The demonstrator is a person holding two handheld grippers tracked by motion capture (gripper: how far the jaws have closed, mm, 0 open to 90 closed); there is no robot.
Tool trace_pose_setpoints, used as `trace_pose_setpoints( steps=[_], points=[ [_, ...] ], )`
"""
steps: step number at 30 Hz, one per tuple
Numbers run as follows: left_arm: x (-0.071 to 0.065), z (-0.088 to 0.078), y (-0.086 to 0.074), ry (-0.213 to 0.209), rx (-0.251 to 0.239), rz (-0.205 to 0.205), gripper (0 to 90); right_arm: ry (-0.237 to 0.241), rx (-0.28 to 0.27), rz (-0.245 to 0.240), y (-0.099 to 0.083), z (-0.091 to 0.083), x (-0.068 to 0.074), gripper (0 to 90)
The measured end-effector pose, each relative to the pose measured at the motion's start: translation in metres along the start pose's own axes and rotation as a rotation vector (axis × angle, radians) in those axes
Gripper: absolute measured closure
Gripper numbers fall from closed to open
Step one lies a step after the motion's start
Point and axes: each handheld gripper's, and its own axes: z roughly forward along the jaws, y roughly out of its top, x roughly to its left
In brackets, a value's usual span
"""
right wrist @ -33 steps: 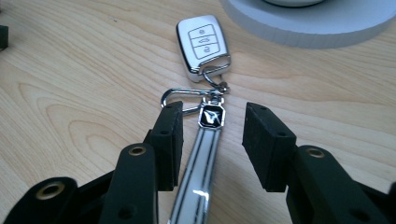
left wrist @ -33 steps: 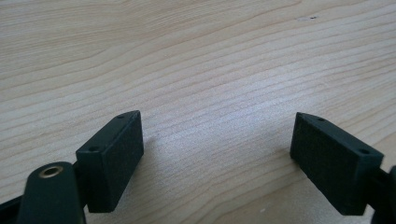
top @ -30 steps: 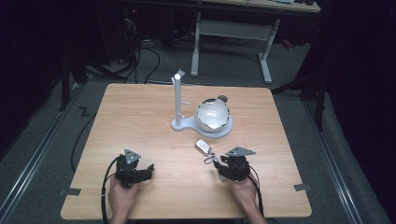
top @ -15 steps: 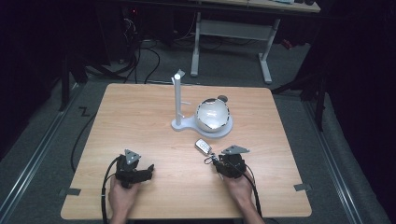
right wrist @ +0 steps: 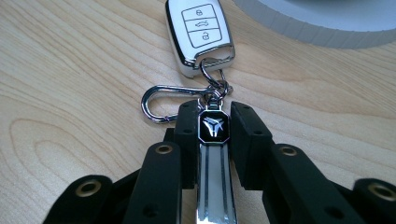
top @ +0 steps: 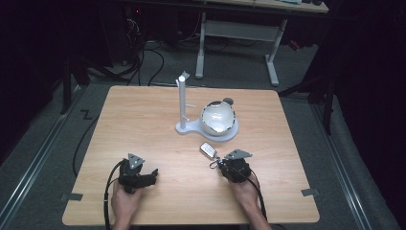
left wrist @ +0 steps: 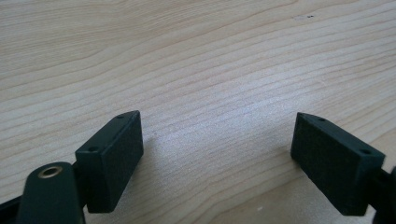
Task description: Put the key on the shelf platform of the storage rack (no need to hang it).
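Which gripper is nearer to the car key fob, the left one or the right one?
Right. The right gripper is closed on the strap attached to the car key fob; the left gripper sits open, far across the table.

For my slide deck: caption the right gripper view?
Right gripper closed on the key fob's strap on the table.

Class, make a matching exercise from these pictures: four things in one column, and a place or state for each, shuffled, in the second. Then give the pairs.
1. left gripper
2. right gripper
3. key fob
4. shiny bowl

a. on the white stand base
b. open over bare wood
c. flat on the table, buttons up
d. shut on the keychain strap

Pairs: 1-b, 2-d, 3-c, 4-a
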Motion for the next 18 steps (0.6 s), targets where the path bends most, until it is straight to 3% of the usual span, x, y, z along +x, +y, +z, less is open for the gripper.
trace_pose_setpoints(
  steps=[13, 16, 18],
  points=[
    [0.0, 0.0, 0.0, 0.002, -0.002, -0.001, 17.2, 0.007, -0.023, -0.019, -0.001, -0.004, 0.001, 74.6],
    [0.0, 0.0, 0.0, 0.0, 0.0, 0.0, 17.3, 0.012, -0.052, -0.03, 0.0, -0.01, 0.001, 74.6],
    [0.0, 0.0, 0.0, 0.002, -0.002, -0.002, 17.2, 0.022, -0.079, -0.014, 0.0, -0.016, -0.002, 74.6]
  ],
)
